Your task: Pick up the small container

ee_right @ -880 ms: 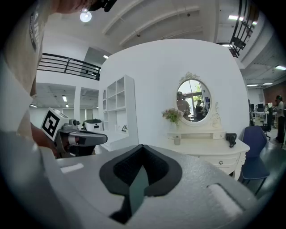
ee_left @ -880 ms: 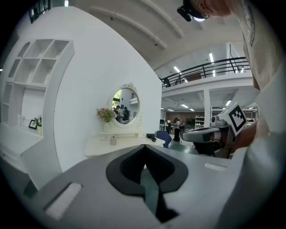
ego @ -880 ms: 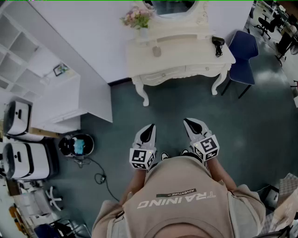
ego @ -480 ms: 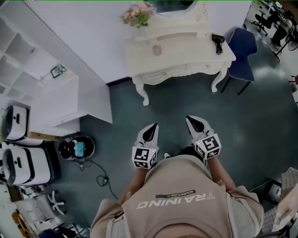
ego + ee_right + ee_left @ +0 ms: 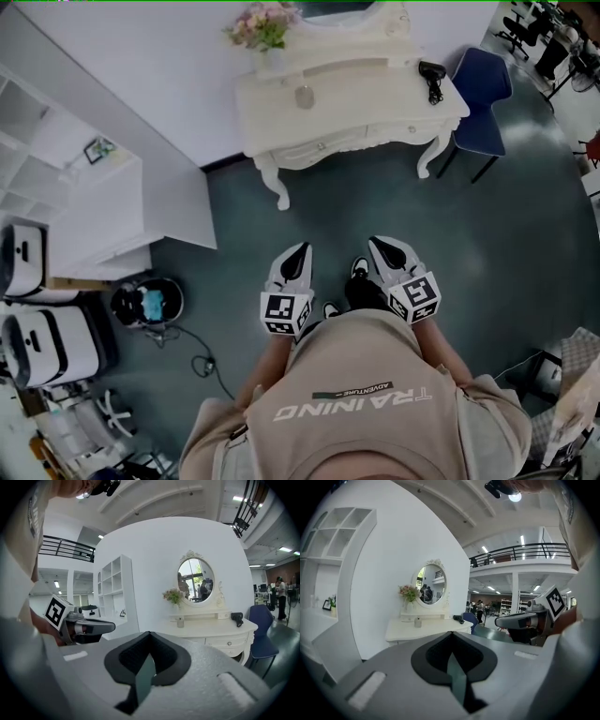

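- So, nothing is grasped yet: the left gripper [image 5: 300, 253] and the right gripper [image 5: 378, 246] are both held close in front of the person's torso, over the teal floor [image 5: 281, 211], pointing toward the vanity.
- The left gripper's fingers [image 5: 393, 677] are pressed together with nothing between them. The right gripper's own view shows the same, closed on nothing.
- The small container [image 5: 303, 97] stands upright on the white vanity surface [image 5: 375, 94], left of centre in the head view. It is in front of the ledge under the mirror [image 5: 195, 581], near the vase of flowers [image 5: 258, 23], and well apart from the hair dryer [image 5: 429, 80] at the right end.
- The container is well apart from both grippers, with open floor between them.
- Handling, as a judgement: it is a short, narrow cylinder with what looks like a cap, so it is probably light and rigid (the material is too small to tell). Smooth sides may be a bit slippery, and a narrow base could tip if nudged from one side.
- Where to hold it: across the body at about mid-height, one finger on each side. Gripping the cap is riskier because it might come loose.
- The next step likely calls for walking up to the surface and spreading the fingers of one gripper before reaching in, while keeping clear of the vase.
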Motion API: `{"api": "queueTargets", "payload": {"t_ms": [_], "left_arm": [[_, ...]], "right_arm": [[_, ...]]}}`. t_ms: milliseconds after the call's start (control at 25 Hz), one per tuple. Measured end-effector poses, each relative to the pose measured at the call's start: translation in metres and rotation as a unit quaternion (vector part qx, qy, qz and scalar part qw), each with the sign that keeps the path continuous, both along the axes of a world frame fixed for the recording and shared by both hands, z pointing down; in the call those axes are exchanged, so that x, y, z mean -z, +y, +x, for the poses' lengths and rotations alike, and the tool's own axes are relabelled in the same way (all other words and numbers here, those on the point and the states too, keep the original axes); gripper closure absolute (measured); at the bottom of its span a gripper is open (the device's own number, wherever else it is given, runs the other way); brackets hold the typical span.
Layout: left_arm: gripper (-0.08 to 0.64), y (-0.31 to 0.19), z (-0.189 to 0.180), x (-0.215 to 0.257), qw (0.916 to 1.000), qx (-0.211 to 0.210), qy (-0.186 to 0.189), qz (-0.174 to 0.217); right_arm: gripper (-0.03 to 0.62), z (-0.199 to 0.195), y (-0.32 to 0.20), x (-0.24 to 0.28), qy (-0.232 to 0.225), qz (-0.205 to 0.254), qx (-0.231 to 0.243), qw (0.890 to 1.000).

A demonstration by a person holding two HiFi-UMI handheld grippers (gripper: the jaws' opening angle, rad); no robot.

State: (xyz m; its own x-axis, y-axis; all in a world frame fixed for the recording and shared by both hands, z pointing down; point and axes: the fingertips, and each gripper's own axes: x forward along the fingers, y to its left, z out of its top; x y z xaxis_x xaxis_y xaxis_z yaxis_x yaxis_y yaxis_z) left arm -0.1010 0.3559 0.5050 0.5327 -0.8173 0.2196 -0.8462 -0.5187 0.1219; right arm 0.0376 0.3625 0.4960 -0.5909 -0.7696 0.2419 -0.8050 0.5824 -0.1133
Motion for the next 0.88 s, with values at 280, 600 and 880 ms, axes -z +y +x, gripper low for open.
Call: {"api": "queueTargets", "payload": {"t_ms": [280, 600, 880], "left_arm": [[0.541, -0.05, 0.01, 0.01, 0.9999, -0.001, -0.017, -0.002], [0.541, -0.108, 0.024, 0.019, 0.9992, 0.016, -0.034, 0.015], [0.541, -0.138, 0.041, 0.011, 0.9993, 0.031, -0.02, -0.002]], "right_arm": [[0.591, 0.016, -0.072, -0.006, -0.023, -0.001, 0.017, 1.0], [0.591, 0.018, -0.139, -0.007, -0.032, 0.007, 0.056, 0.998], [0.591, 0.024, -0.168, -0.018, -0.022, -0.017, 0.091, 0.995]]}}
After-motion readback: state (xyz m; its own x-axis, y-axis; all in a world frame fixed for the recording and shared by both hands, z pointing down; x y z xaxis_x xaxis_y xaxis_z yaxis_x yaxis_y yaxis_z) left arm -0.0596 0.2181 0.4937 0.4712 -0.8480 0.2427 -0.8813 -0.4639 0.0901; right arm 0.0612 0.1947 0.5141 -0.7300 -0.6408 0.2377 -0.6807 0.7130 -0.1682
